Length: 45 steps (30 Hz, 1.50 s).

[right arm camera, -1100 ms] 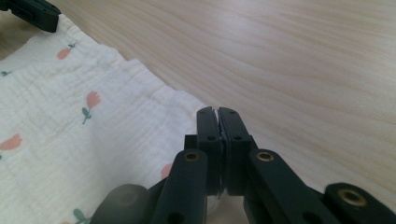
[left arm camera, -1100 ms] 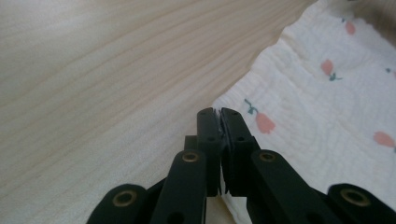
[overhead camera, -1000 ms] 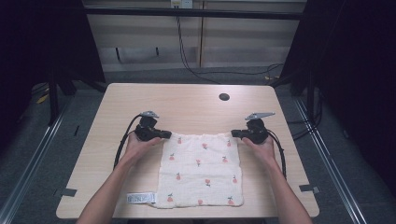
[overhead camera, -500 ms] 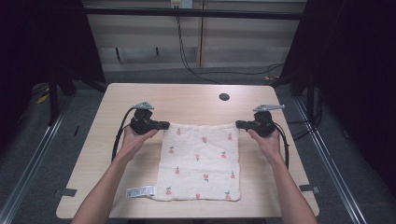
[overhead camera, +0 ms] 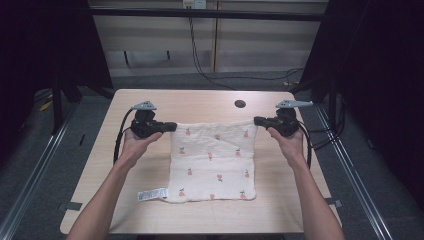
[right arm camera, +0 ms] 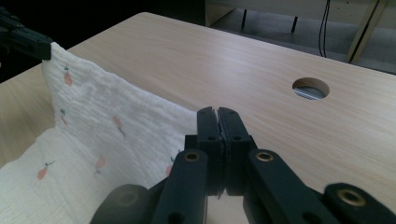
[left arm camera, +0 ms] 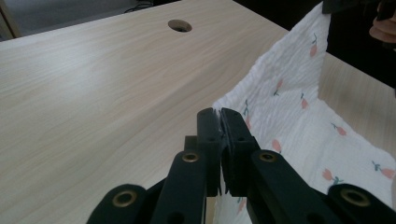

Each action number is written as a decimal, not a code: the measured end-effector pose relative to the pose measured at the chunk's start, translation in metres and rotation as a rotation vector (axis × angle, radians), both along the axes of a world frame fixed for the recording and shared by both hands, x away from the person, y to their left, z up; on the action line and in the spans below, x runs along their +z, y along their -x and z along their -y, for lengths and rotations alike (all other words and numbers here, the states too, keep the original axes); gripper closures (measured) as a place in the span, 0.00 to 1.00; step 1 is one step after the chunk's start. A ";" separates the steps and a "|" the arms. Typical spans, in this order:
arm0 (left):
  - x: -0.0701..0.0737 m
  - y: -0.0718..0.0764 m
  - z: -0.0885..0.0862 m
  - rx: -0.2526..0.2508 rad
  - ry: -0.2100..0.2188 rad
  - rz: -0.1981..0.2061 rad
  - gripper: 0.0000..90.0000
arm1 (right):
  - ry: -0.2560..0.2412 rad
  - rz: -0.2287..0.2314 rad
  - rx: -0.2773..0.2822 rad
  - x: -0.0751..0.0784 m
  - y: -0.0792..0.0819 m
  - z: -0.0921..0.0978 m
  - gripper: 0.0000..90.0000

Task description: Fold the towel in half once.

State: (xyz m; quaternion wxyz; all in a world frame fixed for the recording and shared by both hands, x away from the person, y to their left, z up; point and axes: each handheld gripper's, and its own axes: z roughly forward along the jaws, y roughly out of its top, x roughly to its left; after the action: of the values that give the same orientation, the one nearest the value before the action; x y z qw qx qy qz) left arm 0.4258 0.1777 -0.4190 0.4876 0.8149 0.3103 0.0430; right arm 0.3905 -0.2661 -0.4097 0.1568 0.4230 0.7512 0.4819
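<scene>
While both tongs pinch its far corners, the white fruit-print cloth hangs taut between them.

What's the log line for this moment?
left gripper: shut on cloth corner | right gripper: shut on opposite corner | white fruit-print muslin cloth: far edge lifted, taut

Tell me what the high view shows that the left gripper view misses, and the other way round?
High view: the person's forearms, the whole cloth with its near edge on the table, and a white care label at its near left corner. Left gripper view: the left gripper close up, jaws shut on a far corner of the cloth, whose far edge is lifted off the table. Both views: the cloth's small red fruit print, the round hole in the table, and the right gripper holding the other far corner.
</scene>
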 end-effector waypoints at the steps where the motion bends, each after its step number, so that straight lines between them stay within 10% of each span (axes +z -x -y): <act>1: -0.001 0.002 0.000 -0.005 -0.002 -0.001 0.97 | 0.002 0.000 0.004 0.000 0.001 -0.001 0.99; 45: -0.010 0.086 -0.013 -0.126 -0.065 0.016 0.97 | 0.036 0.005 0.152 -0.006 0.103 -0.004 0.99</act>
State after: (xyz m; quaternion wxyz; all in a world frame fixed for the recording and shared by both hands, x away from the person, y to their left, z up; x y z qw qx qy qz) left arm 0.3399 0.1902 -0.4290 0.4651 0.8479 0.2528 0.0288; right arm 0.2878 -0.2624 -0.4153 0.1292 0.3608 0.7892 0.4799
